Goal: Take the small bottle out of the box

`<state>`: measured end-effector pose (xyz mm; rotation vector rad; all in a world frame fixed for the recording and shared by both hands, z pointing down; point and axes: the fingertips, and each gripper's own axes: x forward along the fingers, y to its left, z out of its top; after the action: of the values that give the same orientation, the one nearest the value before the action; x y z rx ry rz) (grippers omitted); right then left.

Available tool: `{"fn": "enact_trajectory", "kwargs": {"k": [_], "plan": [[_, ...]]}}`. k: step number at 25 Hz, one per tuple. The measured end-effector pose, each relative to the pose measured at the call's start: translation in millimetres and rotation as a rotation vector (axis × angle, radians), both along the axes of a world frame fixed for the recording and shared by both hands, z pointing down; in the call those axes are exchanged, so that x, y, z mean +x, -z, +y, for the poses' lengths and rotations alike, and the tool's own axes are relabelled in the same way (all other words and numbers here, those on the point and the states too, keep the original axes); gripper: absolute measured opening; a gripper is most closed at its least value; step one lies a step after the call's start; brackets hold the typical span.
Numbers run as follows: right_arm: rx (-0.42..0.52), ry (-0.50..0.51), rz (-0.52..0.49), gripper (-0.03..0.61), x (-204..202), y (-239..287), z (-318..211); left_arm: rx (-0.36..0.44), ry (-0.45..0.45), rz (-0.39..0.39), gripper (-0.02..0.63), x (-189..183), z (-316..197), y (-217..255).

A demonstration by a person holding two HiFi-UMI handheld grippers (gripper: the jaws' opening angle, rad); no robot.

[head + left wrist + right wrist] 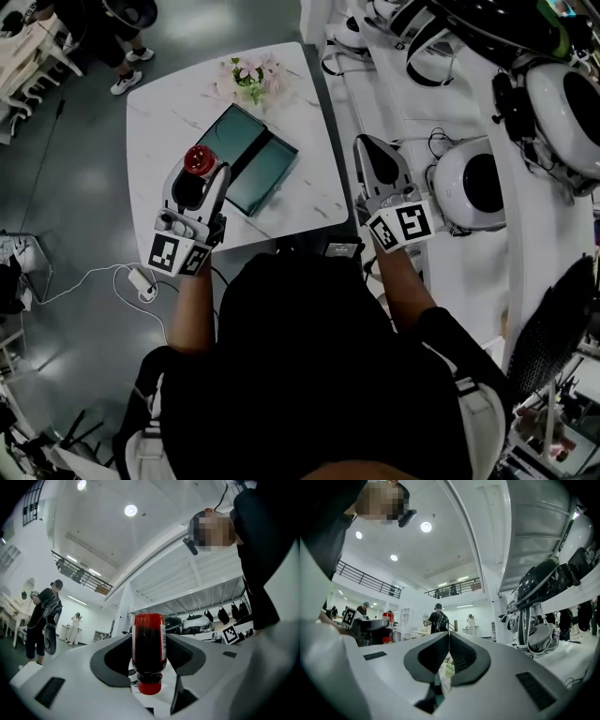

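Note:
The small bottle [149, 644], dark with a red cap and red base, is clamped between the jaws of my left gripper [149, 651], cap toward the camera. In the head view that bottle [197, 161] shows its red end above the left gripper [199, 178], lifted over the white table's left part. The open dark-green box [246, 157] lies on the table just right of it. My right gripper [373, 161] hangs off the table's right edge, jaws pressed together with nothing between them [447, 641].
A bunch of pale flowers [251, 78] lies at the table's far edge [150, 122]. White helmets [469, 183] and shelving stand to the right. A cable and power adapter [141, 281] lie on the dark floor at left. People stand in the background.

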<state>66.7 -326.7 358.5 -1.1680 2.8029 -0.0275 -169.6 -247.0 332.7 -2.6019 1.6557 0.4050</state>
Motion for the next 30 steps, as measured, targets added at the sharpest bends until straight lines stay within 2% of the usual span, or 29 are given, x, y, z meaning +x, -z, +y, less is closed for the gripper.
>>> {"fn": "enact_trajectory", "kwargs": {"k": [8, 18, 23, 30], "plan": [[-0.018, 0.033, 0.04, 0.034, 42, -8, 76, -0.097, 0.04, -0.067, 0.233, 47, 65, -11], [-0.082, 0.049, 0.027, 0.034, 83, -39, 179, -0.191, 0.124, -0.08, 0.233, 87, 182, -46], [-0.108, 0.068, 0.015, 0.034, 86, -45, 224, -0.205, 0.119, -0.048, 0.233, 99, 236, -43], [-0.123, 0.09, 0.003, 0.034, 69, -41, 277, -0.234, 0.113, -0.082, 0.235, 90, 284, -46]]}}
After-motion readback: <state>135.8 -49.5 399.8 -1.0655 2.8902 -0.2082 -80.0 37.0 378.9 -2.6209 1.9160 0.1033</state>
